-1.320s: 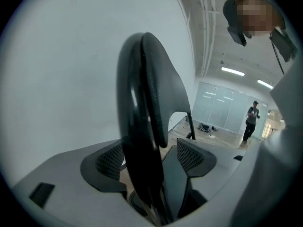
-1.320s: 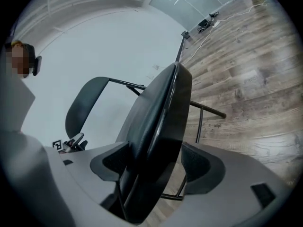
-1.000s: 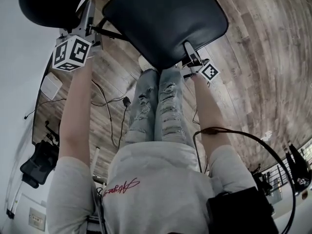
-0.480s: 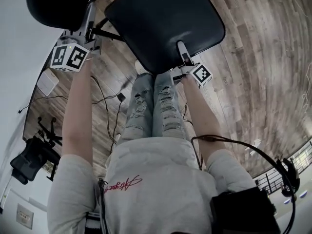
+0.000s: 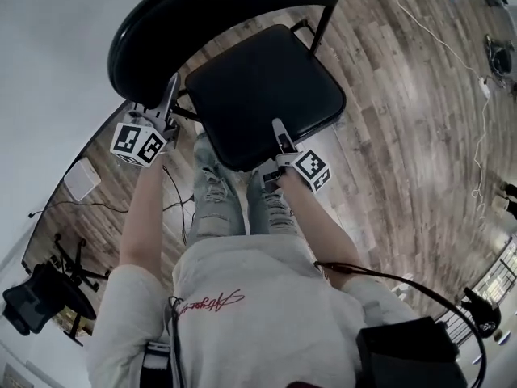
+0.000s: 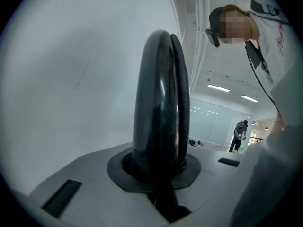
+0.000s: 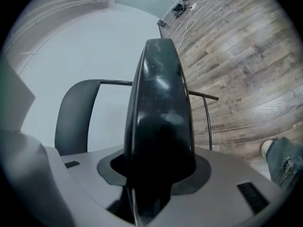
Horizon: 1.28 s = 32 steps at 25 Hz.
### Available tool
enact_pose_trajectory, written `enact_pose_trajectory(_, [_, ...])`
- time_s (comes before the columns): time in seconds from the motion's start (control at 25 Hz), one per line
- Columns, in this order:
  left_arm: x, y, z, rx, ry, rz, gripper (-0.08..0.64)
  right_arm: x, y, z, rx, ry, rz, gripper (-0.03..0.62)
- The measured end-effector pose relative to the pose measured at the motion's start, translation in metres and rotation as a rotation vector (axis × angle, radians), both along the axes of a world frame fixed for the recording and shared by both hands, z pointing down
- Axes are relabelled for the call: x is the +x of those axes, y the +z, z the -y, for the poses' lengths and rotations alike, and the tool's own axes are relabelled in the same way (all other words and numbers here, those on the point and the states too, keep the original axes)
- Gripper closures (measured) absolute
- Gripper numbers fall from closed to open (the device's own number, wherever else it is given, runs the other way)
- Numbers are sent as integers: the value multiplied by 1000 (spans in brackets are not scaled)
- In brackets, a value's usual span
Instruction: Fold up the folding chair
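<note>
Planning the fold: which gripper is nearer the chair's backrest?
Left. The left gripper is right beside the backrest; the right gripper sits across the seat, at its front edge. Both jaws are closing, nothing visible between them.

The chair's backrest [image 5: 202, 14] is cut by the head view's top edge; its seat [image 5: 262, 87] hides the legs beneath.

The brown wood-plank floor [image 5: 404, 136] is carrying the black padded folding chair [image 5: 262, 91], with a thin white cable [image 5: 452, 47] trailing right of the chair in the head view, and a flat white box [image 5: 82, 178] and loose black cables [image 5: 174, 196] lying to its left.
</note>
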<state>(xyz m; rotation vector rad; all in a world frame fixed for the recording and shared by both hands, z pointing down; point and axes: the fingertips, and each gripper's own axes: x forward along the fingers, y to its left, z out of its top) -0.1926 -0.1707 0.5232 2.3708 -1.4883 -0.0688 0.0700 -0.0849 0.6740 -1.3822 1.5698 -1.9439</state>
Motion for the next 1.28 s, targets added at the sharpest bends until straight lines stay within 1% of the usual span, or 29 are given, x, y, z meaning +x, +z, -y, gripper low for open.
enact_pose_trajectory(0.16, [-13, -14, 12, -3, 54, -12, 509, -28, -40, 28, -12, -1, -2, 418])
enact_pose_trajectory(0.28, [-23, -21, 26, -17, 85, -24, 518, -47, -60, 52, -31, -4, -20, 428])
enact_pose_trajectory(0.4, [-34, -26, 40, -25, 85, -27, 518, -66, -76, 75, -69, -10, -55, 431])
enact_pose_trajectory(0.56, [-55, -34, 64, -28, 82, -28, 523, -97, -100, 110, -62, -5, -51, 454])
enact_pose_trajectory(0.68, [-66, -31, 83, -46, 89, -41, 523, -110, -103, 127, -77, 8, -70, 454])
enact_pose_trajectory(0.84, [-76, -29, 94, -60, 91, -48, 528, -119, -104, 134, -98, 23, -84, 454])
enact_pose_trajectory(1.04, [-83, -32, 107, -59, 74, -23, 528, -130, -107, 147, -128, 56, -104, 454])
enact_pose_trajectory(1.28, [-82, -42, 124, -42, 98, 0, 532, -143, -116, 177, -190, 76, -141, 454])
